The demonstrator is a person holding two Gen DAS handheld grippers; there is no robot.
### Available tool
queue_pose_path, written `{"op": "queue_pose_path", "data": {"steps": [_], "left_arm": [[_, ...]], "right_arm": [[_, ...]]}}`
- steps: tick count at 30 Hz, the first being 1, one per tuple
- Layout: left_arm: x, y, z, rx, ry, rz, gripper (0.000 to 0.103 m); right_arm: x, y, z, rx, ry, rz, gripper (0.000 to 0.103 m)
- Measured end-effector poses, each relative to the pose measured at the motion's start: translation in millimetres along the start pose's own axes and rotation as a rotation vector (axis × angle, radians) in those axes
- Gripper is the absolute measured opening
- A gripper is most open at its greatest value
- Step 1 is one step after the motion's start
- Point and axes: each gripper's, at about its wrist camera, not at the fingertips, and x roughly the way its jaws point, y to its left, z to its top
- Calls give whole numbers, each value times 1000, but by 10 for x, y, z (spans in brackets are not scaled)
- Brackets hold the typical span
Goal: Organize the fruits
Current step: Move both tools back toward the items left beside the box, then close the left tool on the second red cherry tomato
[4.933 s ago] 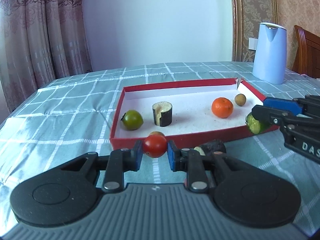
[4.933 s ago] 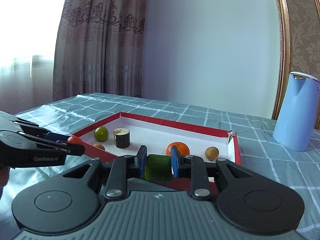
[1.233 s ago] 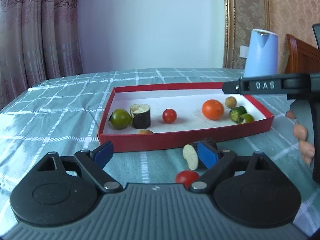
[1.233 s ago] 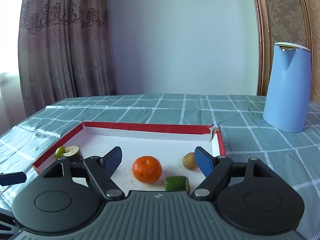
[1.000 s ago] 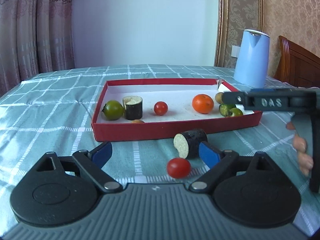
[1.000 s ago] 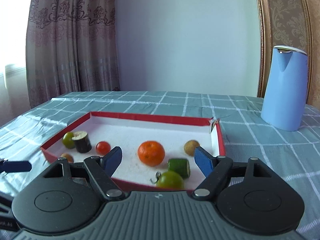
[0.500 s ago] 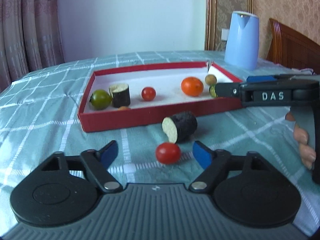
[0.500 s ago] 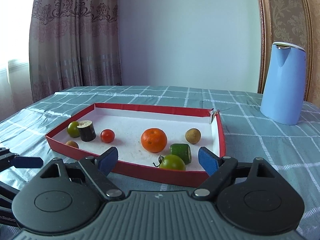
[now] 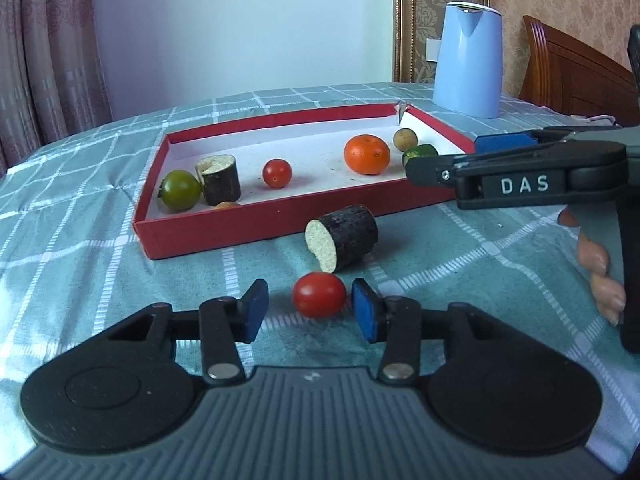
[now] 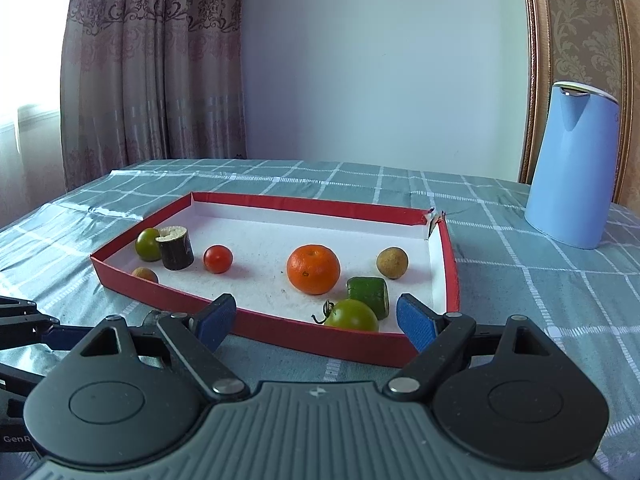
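A: Anything readable?

B: "DAS" in white on the side of the right gripper (image 9: 440, 160), seen from the left wrist. "GenR", cut off at the frame edge, on the black body low at the left of the right wrist view.

A: And the grippers?

B: Left gripper (image 9: 308, 312) parted, blue pads either side of a red cherry tomato (image 9: 319, 294) on the bench (image 9: 100, 264), right pad close beside it, contact not clear. Right gripper spread wide, holding nothing, just in front of the red tray (image 10: 280, 332).

A: Fruit relative to that tray?

B: Outside, just before its front wall: the red cherry tomato and a dark cut cylinder (image 9: 343, 237) lying on its side, pale face showing. Inside: orange (image 10: 313, 269), second cherry tomato (image 10: 218, 259), green tomato (image 10: 351, 316) touching a green chunk (image 10: 369, 294), brownish round fruit (image 10: 392, 263), another green tomato (image 10: 147, 244) against an upright dark cylinder (image 10: 175, 247). Blue kettle (image 10: 572, 168) beyond the tray's far right corner.
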Motion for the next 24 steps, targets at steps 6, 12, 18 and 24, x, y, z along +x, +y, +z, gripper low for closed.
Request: {"op": "queue_pose_path", "data": {"steps": [6,12,18,24], "left_arm": [[-2,47,29,-40,-8,40,24],[-56,241,29,-146,-35,99,24],[-14,455,40,-262,-9,196,24],[-15,482,31,-274,-7,240,24]], "right_arm": [[12,-3,-8,2,2,-2,88],[42,-12,-13,4,20,-5,88],[50,-8,-13,7,24,-6,88],[-13,9,-26,67,28,45,88]]}}
